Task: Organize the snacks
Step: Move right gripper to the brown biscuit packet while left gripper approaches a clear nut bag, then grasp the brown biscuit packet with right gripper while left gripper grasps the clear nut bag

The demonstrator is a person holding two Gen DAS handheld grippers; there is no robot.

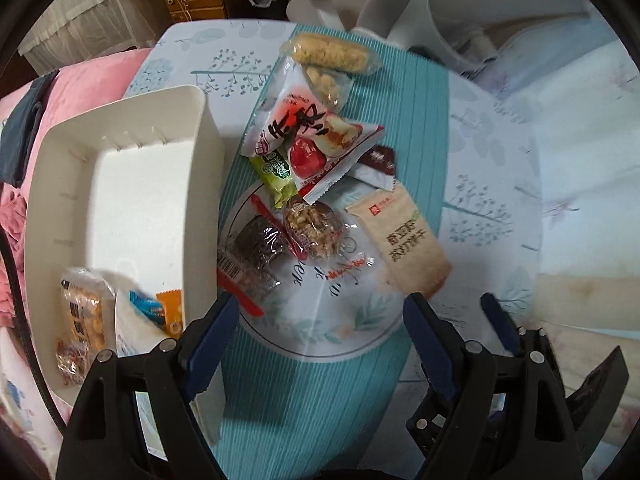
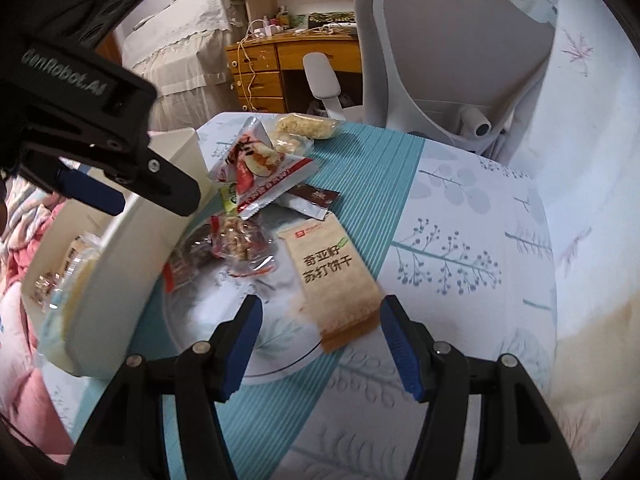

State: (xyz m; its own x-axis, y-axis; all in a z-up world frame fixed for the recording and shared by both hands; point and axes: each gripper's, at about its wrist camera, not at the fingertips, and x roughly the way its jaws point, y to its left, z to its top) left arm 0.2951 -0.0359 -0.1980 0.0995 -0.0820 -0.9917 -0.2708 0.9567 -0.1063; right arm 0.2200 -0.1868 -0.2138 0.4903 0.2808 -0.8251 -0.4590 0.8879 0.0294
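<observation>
- Right gripper (image 2: 320, 344) — jaws apart, empty — straddles the soda cracker packet (image 2: 334, 276), lined up to grasp it.
- Left gripper (image 1: 316, 344) hangs released over the plate (image 1: 360, 344), beside the white bin (image 1: 120, 184) for sorted snacks.

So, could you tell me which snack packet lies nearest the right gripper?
The beige cracker packet: its lower end sits between the open right gripper fingers, while the other snacks lie farther up the table.

Soft, even daylight, perhaps from a window out of frame. The white bin (image 1: 120, 184) throws a faint shadow on the tablecloth (image 1: 480, 184). Glare glints on clear snack wrappers (image 1: 312, 228). Fisheye bending, dark corners, slight motion blur.
</observation>
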